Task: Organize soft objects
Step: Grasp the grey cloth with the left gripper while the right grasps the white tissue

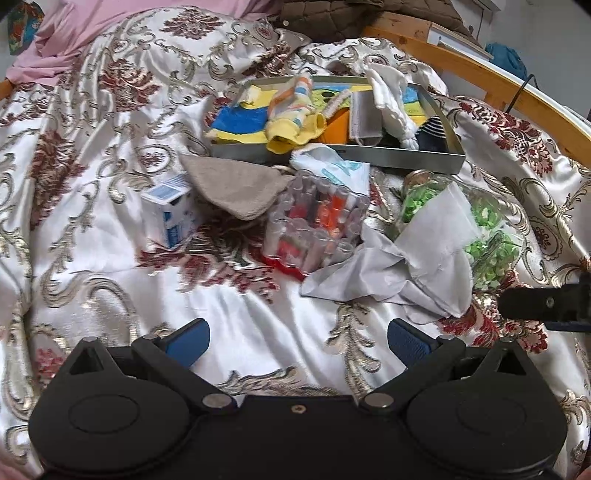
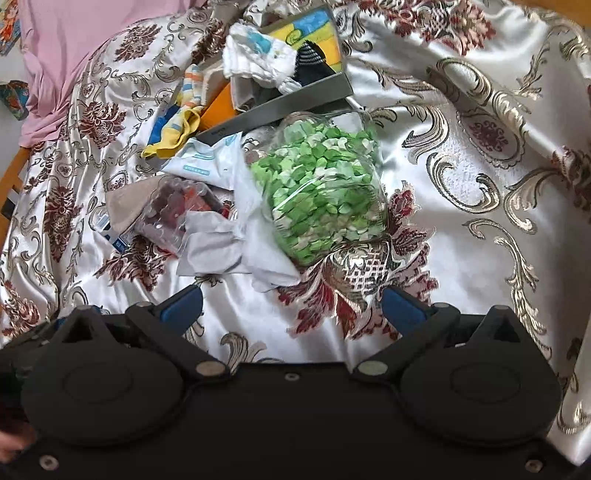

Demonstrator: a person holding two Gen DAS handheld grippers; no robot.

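Your bedspread (image 1: pixel 110 295) carries a grey tray (image 1: pixel 399 158) at upper centre; below it lie a beige cloth (image 1: pixel 232 188), small carton (image 1: pixel 170 218), and white cloth (image 1: pixel 388 273).

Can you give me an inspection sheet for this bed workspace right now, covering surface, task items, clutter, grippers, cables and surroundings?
Surface: patterned satin bedspread, rumpled.
Job's things: grey tray holding a striped sock and white cloth; beige cloth and white fabric lie outside it.
Clutter: jar of green pieces, clear plastic case, small carton.
Grippers: left gripper and right gripper open, empty.
Cables: nothing seen.
Surroundings: wooden bed frame, pink sheet.
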